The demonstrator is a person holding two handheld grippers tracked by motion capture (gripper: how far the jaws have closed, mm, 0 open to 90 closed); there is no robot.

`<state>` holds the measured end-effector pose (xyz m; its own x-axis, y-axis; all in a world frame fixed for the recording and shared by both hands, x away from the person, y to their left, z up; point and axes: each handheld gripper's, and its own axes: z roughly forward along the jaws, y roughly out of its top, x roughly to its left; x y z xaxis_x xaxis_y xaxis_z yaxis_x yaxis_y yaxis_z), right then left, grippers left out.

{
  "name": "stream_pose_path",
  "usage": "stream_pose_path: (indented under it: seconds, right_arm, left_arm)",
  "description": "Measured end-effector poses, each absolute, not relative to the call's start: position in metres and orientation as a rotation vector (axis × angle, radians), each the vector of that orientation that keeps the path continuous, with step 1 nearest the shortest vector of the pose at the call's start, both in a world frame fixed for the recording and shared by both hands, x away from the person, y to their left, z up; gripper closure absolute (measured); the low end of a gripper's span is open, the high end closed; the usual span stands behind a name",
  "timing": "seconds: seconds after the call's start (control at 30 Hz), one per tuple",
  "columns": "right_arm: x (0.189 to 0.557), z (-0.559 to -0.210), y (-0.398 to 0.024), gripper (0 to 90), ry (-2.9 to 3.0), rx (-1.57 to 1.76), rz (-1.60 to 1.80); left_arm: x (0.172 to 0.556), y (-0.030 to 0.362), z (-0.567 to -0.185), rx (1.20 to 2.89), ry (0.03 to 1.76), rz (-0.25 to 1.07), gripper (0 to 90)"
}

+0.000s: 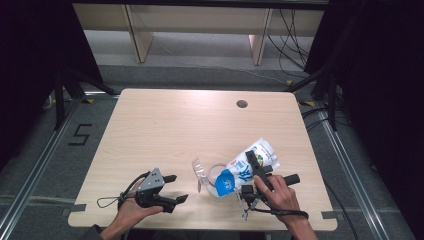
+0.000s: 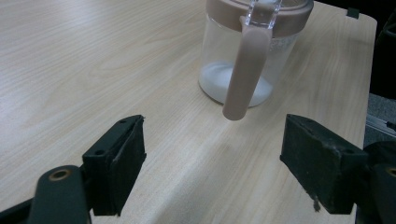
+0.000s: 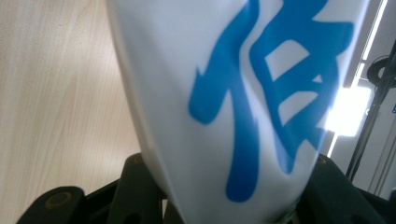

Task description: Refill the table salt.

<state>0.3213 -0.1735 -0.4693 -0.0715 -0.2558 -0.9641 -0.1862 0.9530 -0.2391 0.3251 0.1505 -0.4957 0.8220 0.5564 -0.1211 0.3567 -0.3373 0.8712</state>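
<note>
Now pouring | right gripper [image 1: 254, 170] fingers clamp bag [image 1: 247, 167], tilted over jar [image 1: 212, 176]; we pour slowly | left gripper [image 1: 176, 188] fingers wide, empty

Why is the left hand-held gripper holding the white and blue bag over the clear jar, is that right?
Not quite. The right hand-held gripper holds the white and blue bag, tipped over the clear jar; the high view shows it. The left hand-held gripper is open and holds nothing.
</note>
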Motion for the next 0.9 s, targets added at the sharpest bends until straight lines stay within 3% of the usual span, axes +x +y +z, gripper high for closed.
stream_pose_path:
  seconds: [0.9]
  right_arm:
    - [0.3250, -0.4714, -0.1759, 60.0, 1.598, -0.375, -0.022]
  left_arm:
    - [0.3263, 0.1513, -0.4952, 1.970, 0.652, 0.254, 21.1]
